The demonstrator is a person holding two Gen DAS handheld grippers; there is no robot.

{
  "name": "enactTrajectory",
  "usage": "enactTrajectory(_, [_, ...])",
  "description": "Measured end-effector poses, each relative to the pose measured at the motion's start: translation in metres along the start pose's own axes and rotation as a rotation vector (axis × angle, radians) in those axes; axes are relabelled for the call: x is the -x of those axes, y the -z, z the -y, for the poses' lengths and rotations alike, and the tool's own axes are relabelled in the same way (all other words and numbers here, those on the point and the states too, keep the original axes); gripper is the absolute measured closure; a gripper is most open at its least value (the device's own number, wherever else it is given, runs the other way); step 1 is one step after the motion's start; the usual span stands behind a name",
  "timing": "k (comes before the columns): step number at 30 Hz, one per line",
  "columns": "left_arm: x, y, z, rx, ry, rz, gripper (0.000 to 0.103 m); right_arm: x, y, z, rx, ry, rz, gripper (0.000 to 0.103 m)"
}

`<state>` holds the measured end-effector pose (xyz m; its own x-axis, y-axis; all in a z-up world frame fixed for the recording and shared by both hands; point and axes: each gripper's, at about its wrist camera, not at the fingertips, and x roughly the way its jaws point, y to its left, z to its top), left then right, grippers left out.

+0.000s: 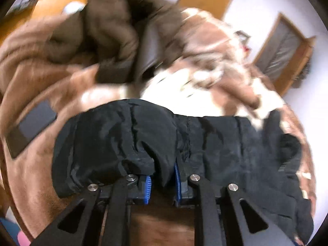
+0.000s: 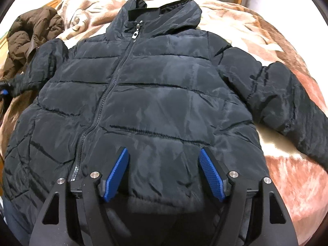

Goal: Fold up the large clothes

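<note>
A black puffer jacket lies face up and zipped on the bed, hood at the far end, both sleeves spread out. My right gripper is open, its blue pads hovering just above the jacket's lower hem. My left gripper is shut on the cuff end of the jacket's left sleeve, with black fabric bunched between its blue pads. The left wrist view is blurred. The left gripper's blue tip also shows at the left edge of the right wrist view.
A brown puffer coat lies crumpled at the far left of the bed; it also shows in the left wrist view. The bed carries a brown and cream fleece blanket. A dark flat rectangle lies on the blanket at left.
</note>
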<state>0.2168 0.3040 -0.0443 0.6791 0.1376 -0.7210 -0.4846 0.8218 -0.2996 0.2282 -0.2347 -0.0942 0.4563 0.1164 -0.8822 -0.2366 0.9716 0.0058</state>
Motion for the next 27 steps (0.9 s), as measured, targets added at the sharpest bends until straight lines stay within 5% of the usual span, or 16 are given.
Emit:
enactTrajectory(7, [0.064, -0.011, 0.117, -0.188, 0.195, 0.068, 0.084, 0.029, 0.009, 0.021, -0.040, -0.016, 0.056, 0.031])
enactTrajectory(16, [0.020, 0.061, 0.270, -0.399, 0.361, -0.102, 0.083, 0.043, 0.030, 0.073, -0.145, -0.013, 0.080, 0.031])
enactTrajectory(19, [-0.006, 0.096, 0.305, -0.435, 0.393, -0.181, 0.069, 0.041, 0.038, 0.088, -0.173, -0.017, 0.074, 0.031])
enactTrajectory(21, [-0.021, 0.115, 0.325, -0.432, 0.443, -0.239, 0.039, 0.039, 0.043, 0.099, -0.192, -0.018, 0.068, 0.031])
enactTrajectory(22, [-0.023, 0.124, 0.332, -0.432, 0.458, -0.255, 0.032, 0.038, 0.045, 0.102, -0.199, -0.018, 0.066, 0.031])
enactTrajectory(27, [-0.021, 0.152, 0.363, -0.437, 0.547, -0.324, 0.021, 0.039, 0.049, 0.118, -0.235, -0.025, 0.076, 0.031])
